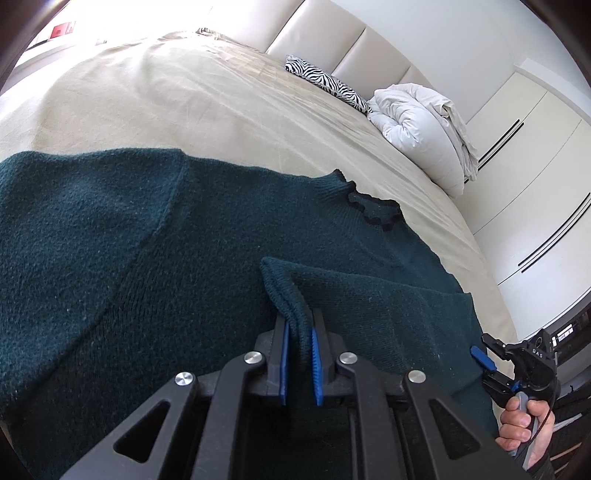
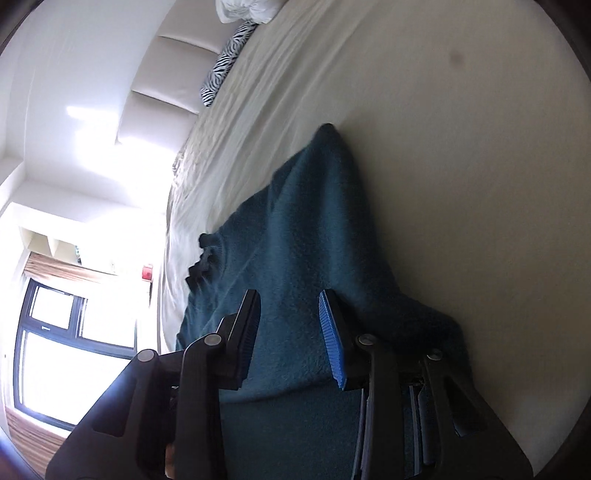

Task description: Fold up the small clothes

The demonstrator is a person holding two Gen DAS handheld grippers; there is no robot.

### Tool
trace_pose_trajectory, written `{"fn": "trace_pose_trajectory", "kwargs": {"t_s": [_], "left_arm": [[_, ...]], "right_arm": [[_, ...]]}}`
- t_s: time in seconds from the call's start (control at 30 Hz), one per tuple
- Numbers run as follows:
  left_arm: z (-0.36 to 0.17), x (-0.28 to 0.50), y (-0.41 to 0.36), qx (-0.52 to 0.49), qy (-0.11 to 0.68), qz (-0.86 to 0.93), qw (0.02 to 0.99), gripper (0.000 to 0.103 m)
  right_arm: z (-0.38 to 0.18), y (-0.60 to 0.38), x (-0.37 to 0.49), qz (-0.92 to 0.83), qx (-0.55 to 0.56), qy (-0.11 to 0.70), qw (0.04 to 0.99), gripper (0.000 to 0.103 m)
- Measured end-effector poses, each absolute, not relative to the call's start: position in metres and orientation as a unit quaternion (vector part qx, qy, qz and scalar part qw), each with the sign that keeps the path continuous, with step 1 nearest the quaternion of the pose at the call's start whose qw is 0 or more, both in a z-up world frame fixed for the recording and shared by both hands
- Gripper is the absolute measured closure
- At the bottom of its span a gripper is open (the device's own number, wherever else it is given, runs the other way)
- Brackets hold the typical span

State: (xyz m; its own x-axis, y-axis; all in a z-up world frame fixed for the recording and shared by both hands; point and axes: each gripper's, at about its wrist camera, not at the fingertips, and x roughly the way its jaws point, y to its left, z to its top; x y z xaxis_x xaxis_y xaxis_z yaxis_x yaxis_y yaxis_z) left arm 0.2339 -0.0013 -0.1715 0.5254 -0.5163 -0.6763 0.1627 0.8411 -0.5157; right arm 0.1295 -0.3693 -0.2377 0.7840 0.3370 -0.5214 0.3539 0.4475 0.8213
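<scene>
A dark teal knit sweater (image 1: 155,236) lies spread on the beige bed sheet (image 1: 147,99), its ruffled collar (image 1: 373,210) toward the far right. My left gripper (image 1: 300,328) is shut on a folded edge of the sweater (image 1: 284,291) and holds it lifted over the body. My right gripper (image 1: 487,369) shows at the lower right of the left wrist view, at the sweater's right edge. In the right wrist view the right gripper (image 2: 290,306) is open, its fingers over the teal sweater (image 2: 295,236), holding nothing.
A zebra-print pillow (image 1: 328,83) and a bundled white duvet (image 1: 421,125) lie near the padded headboard (image 1: 332,33). White wardrobe doors (image 1: 528,147) stand to the right of the bed. A window (image 2: 48,350) shows in the right wrist view.
</scene>
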Motion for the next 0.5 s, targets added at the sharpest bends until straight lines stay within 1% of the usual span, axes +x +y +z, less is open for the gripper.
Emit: {"fn": "trace_pose_trajectory", "kwargs": {"t_s": [0.07, 0.13, 0.17, 0.27, 0.4, 0.5], "left_arm": [[-0.173, 0.234, 0.001, -0.204, 0.443, -0.202, 0.849, 0.09], [-0.173, 0.234, 0.001, -0.207, 0.442, -0.202, 0.849, 0.09], [-0.173, 0.234, 0.001, -0.207, 0.442, -0.203, 0.849, 0.09], [-0.175, 0.234, 0.002, -0.21, 0.441, -0.203, 0.849, 0.09], [-0.174, 0.234, 0.003, -0.208, 0.439, -0.202, 0.85, 0.09], [-0.168, 0.234, 0.001, -0.197, 0.441, -0.197, 0.853, 0.09]], "right_arm": [[-0.239, -0.376, 0.117, -0.004, 0.531, 0.311, 0.788, 0.087], [-0.236, -0.384, 0.106, -0.023, 0.525, 0.299, 0.797, 0.088], [-0.23, -0.387, 0.101, -0.041, 0.517, 0.297, 0.802, 0.088], [-0.207, -0.393, 0.1, -0.086, 0.485, 0.294, 0.819, 0.08], [-0.184, -0.38, 0.129, -0.038, 0.456, 0.305, 0.835, 0.079], [-0.181, -0.37, 0.162, -0.026, 0.433, 0.325, 0.84, 0.079]]}}
